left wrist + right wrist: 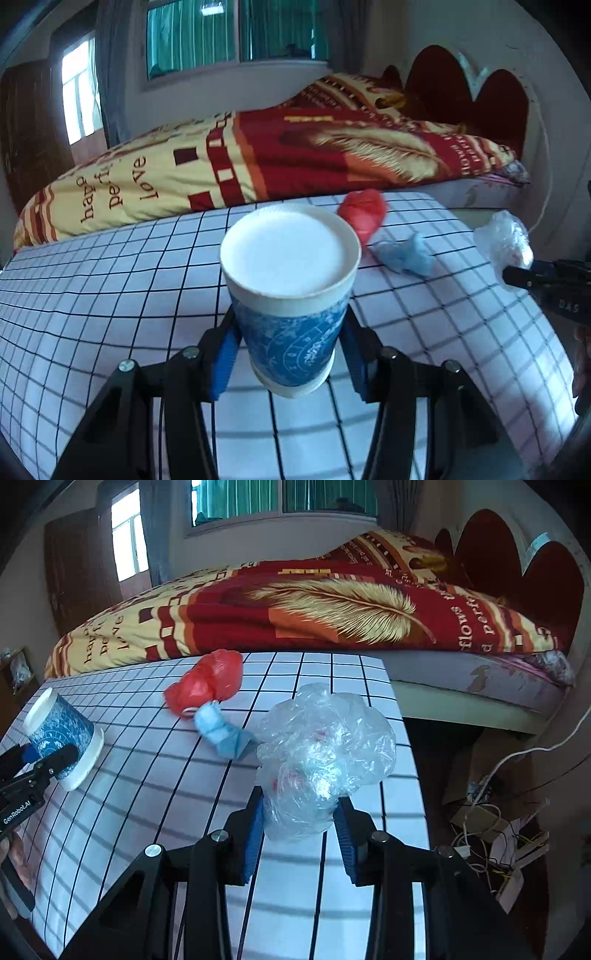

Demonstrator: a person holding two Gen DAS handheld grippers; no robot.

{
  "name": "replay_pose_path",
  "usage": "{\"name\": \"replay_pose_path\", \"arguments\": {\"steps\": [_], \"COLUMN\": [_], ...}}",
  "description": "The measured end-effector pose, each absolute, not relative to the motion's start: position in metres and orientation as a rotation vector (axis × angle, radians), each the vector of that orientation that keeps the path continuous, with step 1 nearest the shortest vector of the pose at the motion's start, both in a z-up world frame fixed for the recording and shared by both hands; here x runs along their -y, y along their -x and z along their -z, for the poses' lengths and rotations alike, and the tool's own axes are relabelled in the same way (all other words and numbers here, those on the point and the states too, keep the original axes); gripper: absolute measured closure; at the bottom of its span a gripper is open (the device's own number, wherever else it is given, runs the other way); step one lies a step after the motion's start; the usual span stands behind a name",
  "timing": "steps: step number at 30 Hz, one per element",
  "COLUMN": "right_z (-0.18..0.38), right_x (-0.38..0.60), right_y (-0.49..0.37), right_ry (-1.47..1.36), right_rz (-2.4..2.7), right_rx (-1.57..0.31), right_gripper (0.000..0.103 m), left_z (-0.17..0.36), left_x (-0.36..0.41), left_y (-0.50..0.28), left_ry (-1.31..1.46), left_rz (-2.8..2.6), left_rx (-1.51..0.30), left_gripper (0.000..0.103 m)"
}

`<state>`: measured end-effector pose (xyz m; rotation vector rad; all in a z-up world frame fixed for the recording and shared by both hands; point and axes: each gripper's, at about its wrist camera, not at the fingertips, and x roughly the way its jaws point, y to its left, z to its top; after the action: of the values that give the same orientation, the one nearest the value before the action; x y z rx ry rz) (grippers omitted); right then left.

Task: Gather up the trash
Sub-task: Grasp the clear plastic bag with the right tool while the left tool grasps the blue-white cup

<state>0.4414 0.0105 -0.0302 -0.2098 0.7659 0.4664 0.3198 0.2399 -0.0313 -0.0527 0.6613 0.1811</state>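
A blue-patterned paper cup [291, 314] with a white rim sat between the blue pads of the left gripper [290, 354], which was closed on its sides and held it off the table; in the left wrist view the cup stood upright, while the right wrist view showed it tilted. No earlier picture shows the closing itself. A crumpled clear plastic bag [325, 753] was pinched at its lower end between the blue pads of the right gripper [301, 827], its bulk bulging above the fingers.

Two more pieces of trash lay on the table [147, 812], touching each other: a crumpled red plastic bag [207, 685] near the far edge and a wad of pale blue material [225, 733] just in front of it.

The table wore a white cover with a black grid. The left gripper's black body read "GenRobot.AI" in the right wrist view.

Behind the table stood a bed [480, 686] with a red and yellow quilt [295, 155] printed with a golden feather and the words "love" and "flows", other lettering only partly legible. A dark red scalloped headboard [465, 92] rose at the right. White cables [491, 812] lay tangled on the floor beside the table.
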Motion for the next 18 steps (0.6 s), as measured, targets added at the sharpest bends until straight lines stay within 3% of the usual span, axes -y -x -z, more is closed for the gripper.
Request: {"name": "replay_pose_path", "arguments": {"steps": [18], "right_z": [-0.019], "right_x": [0.070], "right_y": [-0.297], "right_ry": [0.189], "right_rz": [-0.490], "right_rx": [-0.665], "right_gripper": [0.065], "left_z": [-0.012], "left_x": [-0.157], "left_y": [-0.220], "left_ry": [0.029], "left_rz": [-0.083], "left_rx": [-0.584], "left_gripper": [0.050]}}
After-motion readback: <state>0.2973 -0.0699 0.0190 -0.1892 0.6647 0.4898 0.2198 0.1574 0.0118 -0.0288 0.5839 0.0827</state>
